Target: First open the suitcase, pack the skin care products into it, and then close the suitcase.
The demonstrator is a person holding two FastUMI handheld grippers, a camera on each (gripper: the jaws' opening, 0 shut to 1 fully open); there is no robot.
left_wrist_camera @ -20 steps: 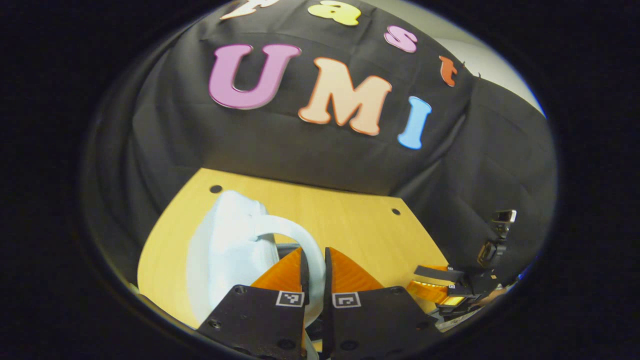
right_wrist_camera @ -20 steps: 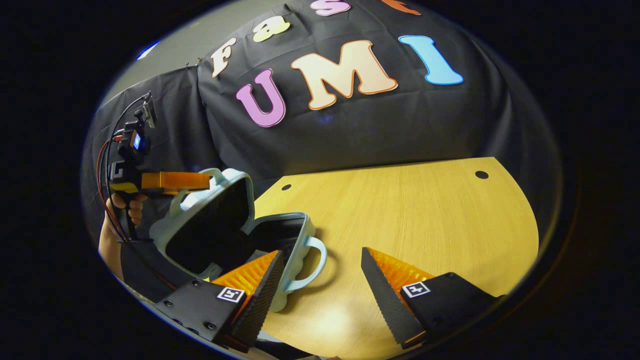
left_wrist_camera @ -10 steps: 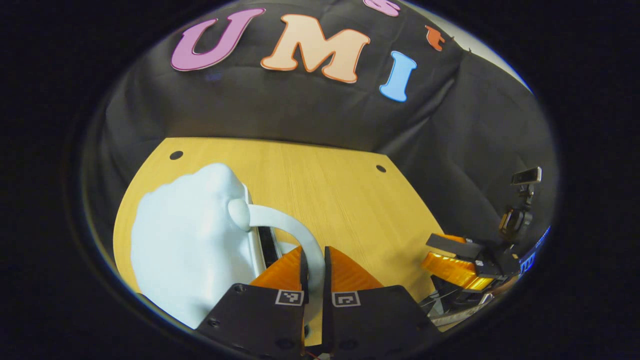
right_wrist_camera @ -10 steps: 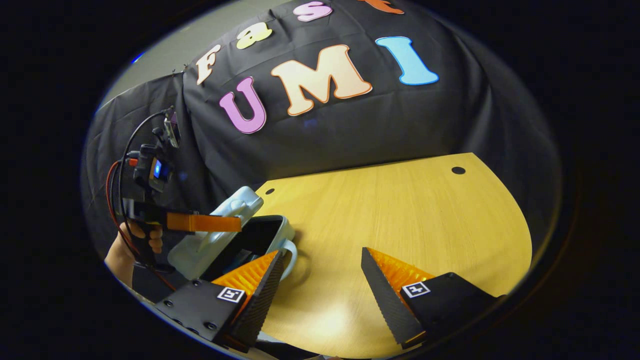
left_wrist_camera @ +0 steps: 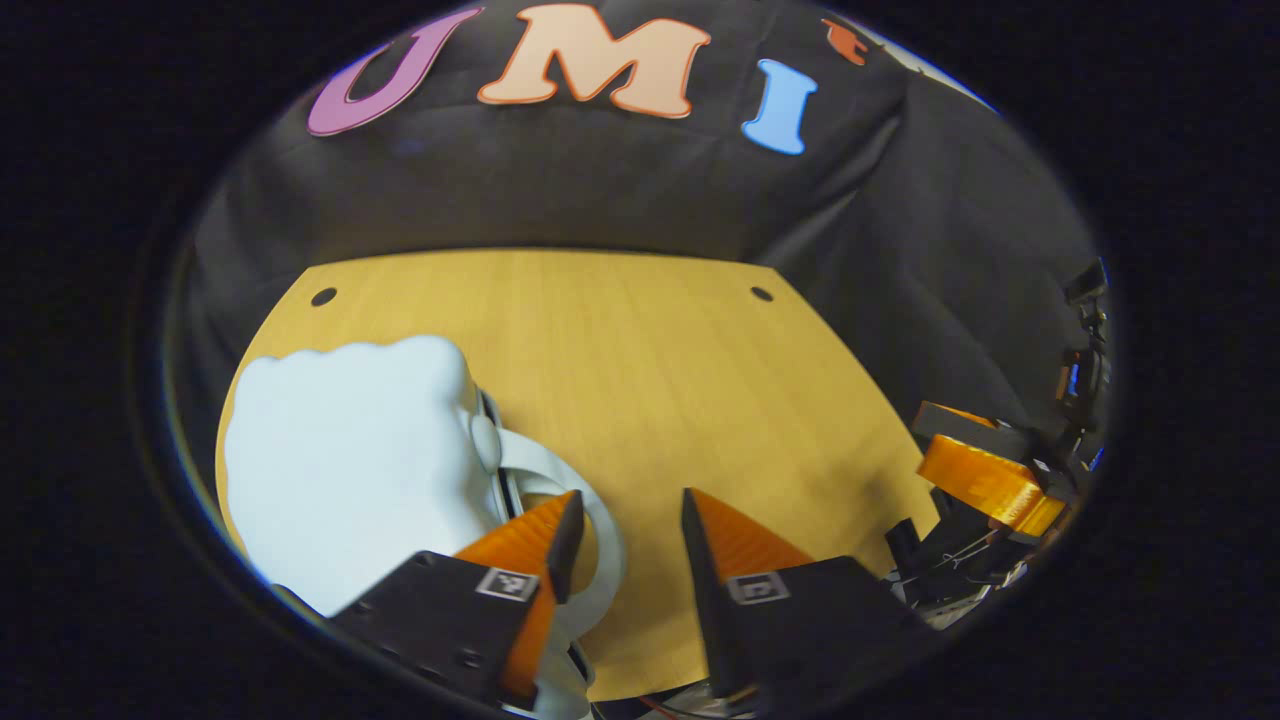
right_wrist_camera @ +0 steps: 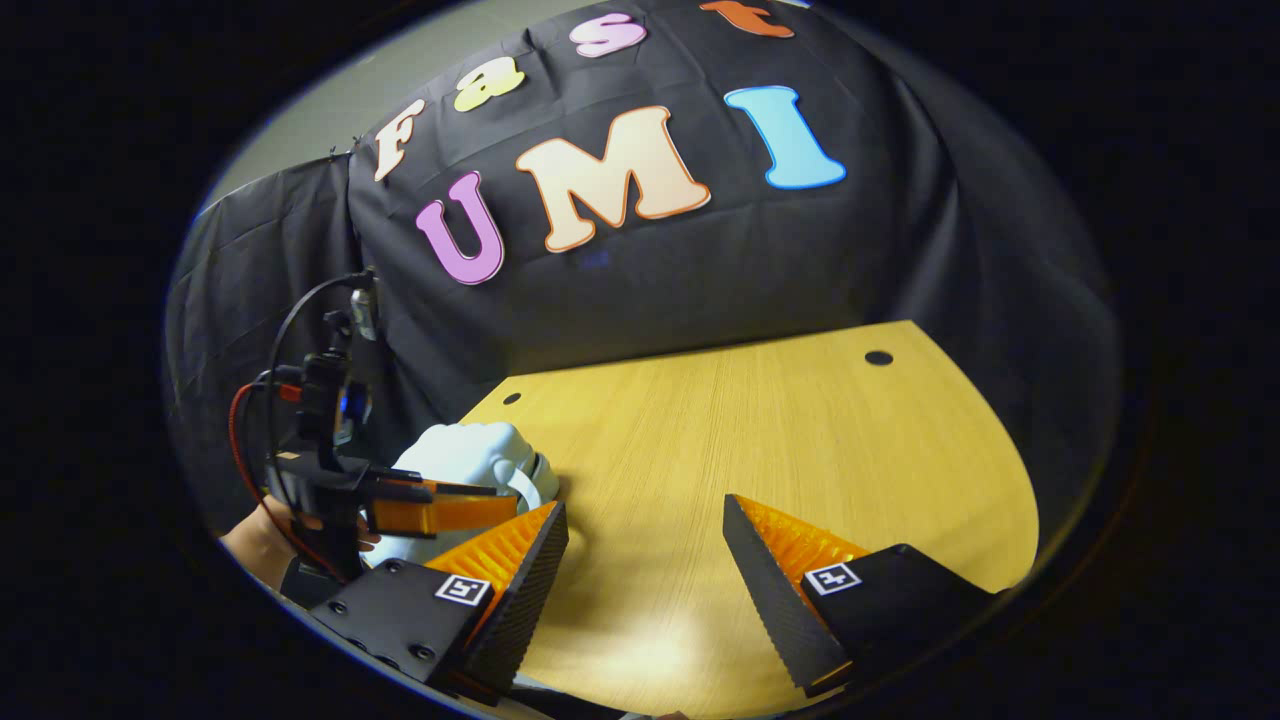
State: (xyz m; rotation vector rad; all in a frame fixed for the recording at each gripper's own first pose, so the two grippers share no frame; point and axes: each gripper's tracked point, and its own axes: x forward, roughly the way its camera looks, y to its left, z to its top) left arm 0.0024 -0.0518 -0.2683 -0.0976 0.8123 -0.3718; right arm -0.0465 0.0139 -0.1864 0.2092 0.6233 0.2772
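The pale blue suitcase (left_wrist_camera: pixel 340 460) lies on the wooden table (left_wrist_camera: pixel 620 340) with its lid down, so its inside is hidden. Its white handle (left_wrist_camera: pixel 605 545) curves out just beside one finger of my left gripper (left_wrist_camera: pixel 630 500), which is open and presses on nothing. In the right gripper view the suitcase (right_wrist_camera: pixel 465 455) sits at the table's left edge, with the left gripper (right_wrist_camera: pixel 500 500) low over its near side. My right gripper (right_wrist_camera: pixel 645 505) stands open above bare table (right_wrist_camera: pixel 780 420), well to the right of the suitcase. The right gripper (left_wrist_camera: pixel 935 440) also appears at the far right of the left gripper view.
A hand (right_wrist_camera: pixel 255 540) holds the left gripper, with red and black cables rising from it. Two small round holes (right_wrist_camera: pixel 878 357) mark the table's far corners. Black cloth wall stands close behind the table.
The raised lid came down and the suitcase is now shut. My left gripper, which was shut on the handle, has opened and let it go. The right gripper stayed open.
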